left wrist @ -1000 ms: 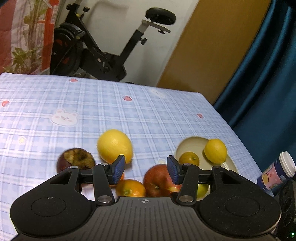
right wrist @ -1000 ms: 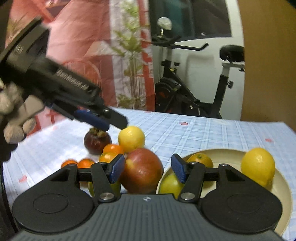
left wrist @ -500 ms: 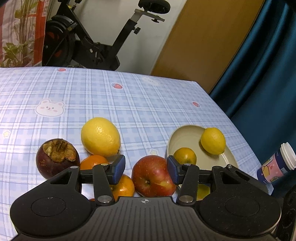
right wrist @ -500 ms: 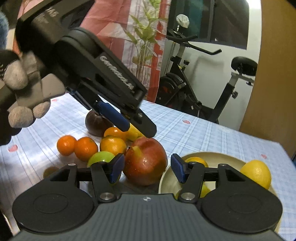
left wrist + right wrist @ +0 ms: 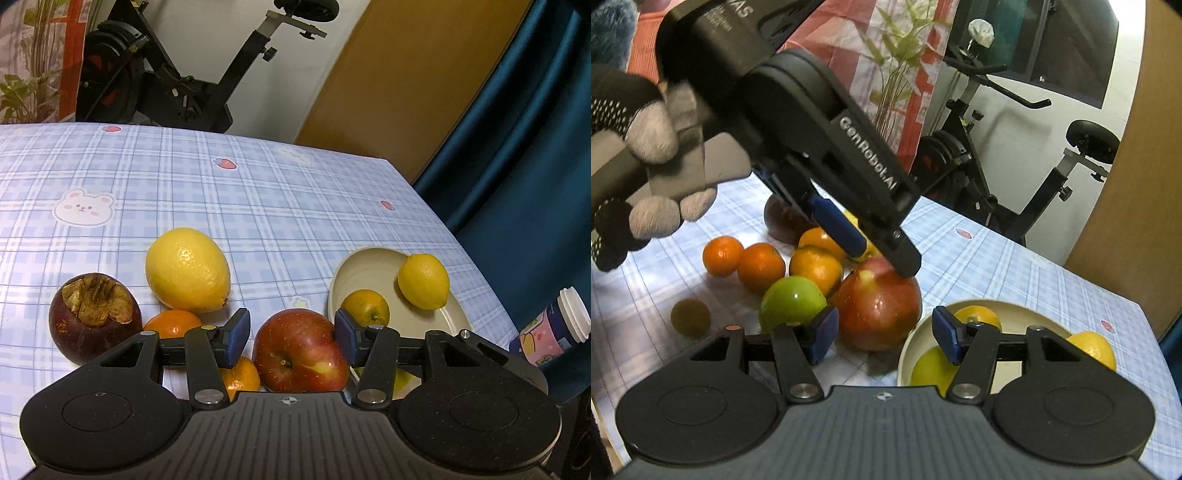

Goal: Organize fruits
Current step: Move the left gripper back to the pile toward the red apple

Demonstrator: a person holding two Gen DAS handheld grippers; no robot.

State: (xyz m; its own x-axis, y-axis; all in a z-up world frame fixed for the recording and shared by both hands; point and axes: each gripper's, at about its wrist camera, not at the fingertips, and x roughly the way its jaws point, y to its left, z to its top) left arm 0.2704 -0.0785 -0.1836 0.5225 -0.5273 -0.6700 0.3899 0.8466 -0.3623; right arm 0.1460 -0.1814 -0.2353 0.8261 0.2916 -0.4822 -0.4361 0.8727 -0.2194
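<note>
My left tongs [image 5: 291, 334] were spread wide, one blue pad on each side of the red apple [image 5: 301, 352]. The right-hand pad looked to be touching its skin or very nearly; the other stood clear, so nothing was gripped yet. From my right side I could see those same tongs [image 5: 871, 251] slanting down onto the top of the apple [image 5: 881, 310]. My right tongs [image 5: 882, 334] were open too, empty, held low and just short of the fruit.

The apple sat on the checked tablecloth [image 5: 258, 192], right against the rim of the cream plate [image 5: 364, 258]. It struck me as the heaviest piece there: firm, round and smooth-skinned, liable to slip or roll if pinched high on the shoulder. I judged the widest part of its belly the place to hold it, with the pads level across from each other.

Crowding its other side were a tangerine [image 5: 242, 376], another orange [image 5: 171, 323] and a green apple [image 5: 792, 301], with a large lemon [image 5: 186, 269] and a dark mangosteen [image 5: 94, 314] beyond. On the plate lay a small orange [image 5: 365, 308] and a lemon [image 5: 423, 282]. A cup [image 5: 554, 328] stood off the table's edge.
</note>
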